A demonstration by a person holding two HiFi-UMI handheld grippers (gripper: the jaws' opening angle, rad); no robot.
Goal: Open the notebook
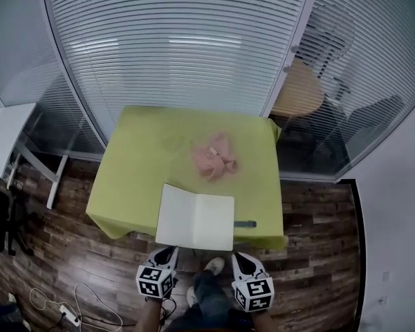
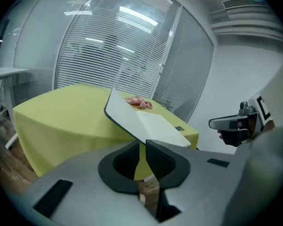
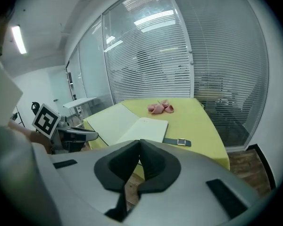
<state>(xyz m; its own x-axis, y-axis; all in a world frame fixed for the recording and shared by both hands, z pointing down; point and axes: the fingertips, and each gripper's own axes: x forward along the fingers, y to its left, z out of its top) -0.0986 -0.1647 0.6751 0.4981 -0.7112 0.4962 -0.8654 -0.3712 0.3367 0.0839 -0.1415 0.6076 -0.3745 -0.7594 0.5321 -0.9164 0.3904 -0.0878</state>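
The notebook [image 1: 196,218] lies open on the yellow-green tablecloth [image 1: 138,158] at the table's near edge, showing blank white pages; it also shows in the left gripper view [image 2: 146,121] and the right gripper view [image 3: 127,124]. Both grippers hang below the table's front edge, apart from the notebook. My left gripper [image 1: 167,254] [image 2: 142,144] is barely ajar, its tips a sliver apart with nothing between them. My right gripper [image 1: 243,258] [image 3: 139,141] is shut on nothing.
A dark strap with a buckle [image 1: 245,224] [image 3: 178,142] lies just right of the notebook. A pink crumpled thing [image 1: 214,156] sits mid-table. Glass walls with blinds stand behind, with a chair [image 1: 301,88] beyond them. A white desk [image 1: 3,140] stands left; cables [image 1: 69,313] lie on the floor.
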